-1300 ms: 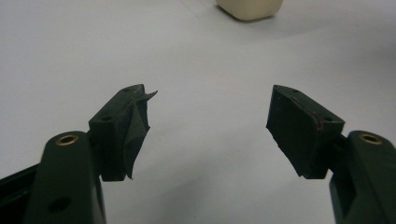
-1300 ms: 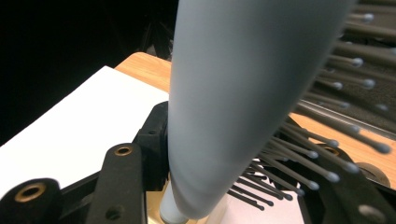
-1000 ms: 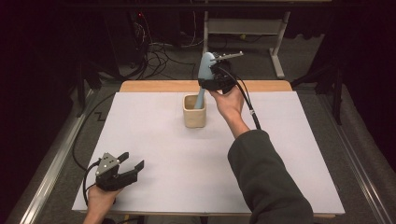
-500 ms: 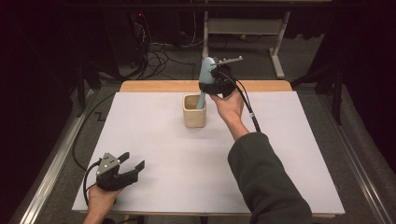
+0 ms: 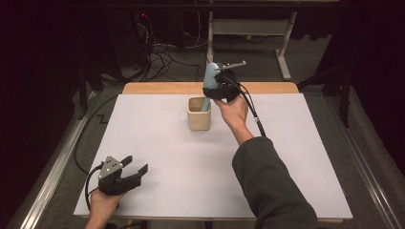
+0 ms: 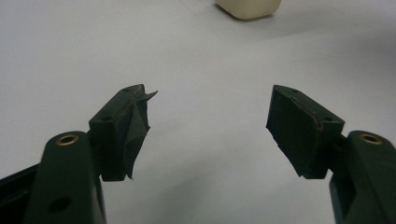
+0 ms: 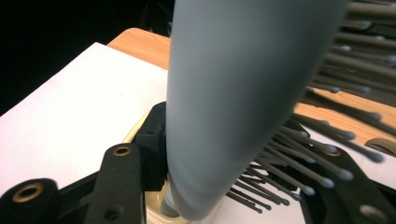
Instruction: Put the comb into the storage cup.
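A cream cup (image 5: pixel 198 113) stands on the white table sheet (image 5: pixel 157 138), toward the back middle. A pale blue hairbrush (image 5: pixel 210 83) stands nearly upright with its lower end inside the cup. My right gripper (image 5: pixel 220 86) is shut on the brush above the cup's rim. In the right gripper view the hairbrush (image 7: pixel 233 93) sits between the jaws of the right gripper (image 7: pixel 224 137), bristles pointing right, with the cup rim (image 7: pixel 156 215) just below. My left gripper (image 5: pixel 136 171) rests open near the front left corner. The left gripper (image 6: pixel 210 126) holds nothing, and the cup (image 6: pixel 247 7) lies far ahead of it.
A wooden table edge (image 5: pixel 267 88) shows behind the white sheet. Metal rails (image 5: pixel 52 171) run along both sides. Cables (image 5: pixel 162 57) and a table frame (image 5: pixel 248 28) lie on the dark floor beyond. A black cable (image 5: pixel 253 117) trails from the right gripper.
The right gripper has sunk slightly with the hairbrush, pushing its lower end a little deeper into the cup. The left gripper has not moved.
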`<state>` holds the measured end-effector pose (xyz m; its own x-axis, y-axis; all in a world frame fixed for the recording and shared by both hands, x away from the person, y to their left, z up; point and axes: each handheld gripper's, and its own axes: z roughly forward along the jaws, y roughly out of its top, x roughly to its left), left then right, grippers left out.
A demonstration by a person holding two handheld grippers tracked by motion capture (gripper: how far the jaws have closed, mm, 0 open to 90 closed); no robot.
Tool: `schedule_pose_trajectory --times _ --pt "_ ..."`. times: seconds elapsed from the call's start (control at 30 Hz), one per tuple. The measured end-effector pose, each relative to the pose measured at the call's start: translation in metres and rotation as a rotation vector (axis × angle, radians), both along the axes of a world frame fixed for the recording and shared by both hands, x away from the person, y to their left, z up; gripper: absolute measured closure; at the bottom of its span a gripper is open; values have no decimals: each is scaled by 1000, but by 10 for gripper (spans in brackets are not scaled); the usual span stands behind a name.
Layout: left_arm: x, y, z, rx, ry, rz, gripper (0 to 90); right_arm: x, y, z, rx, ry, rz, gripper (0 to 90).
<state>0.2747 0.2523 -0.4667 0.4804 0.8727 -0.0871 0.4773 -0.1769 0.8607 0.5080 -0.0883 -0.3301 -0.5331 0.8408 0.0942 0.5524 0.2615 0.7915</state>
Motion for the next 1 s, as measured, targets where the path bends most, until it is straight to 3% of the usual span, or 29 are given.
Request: schedule_pose_trajectory --times 1.0 --pt "0 0 0 -2 -2 3 300 0 3 -15 -25 36 18 505"
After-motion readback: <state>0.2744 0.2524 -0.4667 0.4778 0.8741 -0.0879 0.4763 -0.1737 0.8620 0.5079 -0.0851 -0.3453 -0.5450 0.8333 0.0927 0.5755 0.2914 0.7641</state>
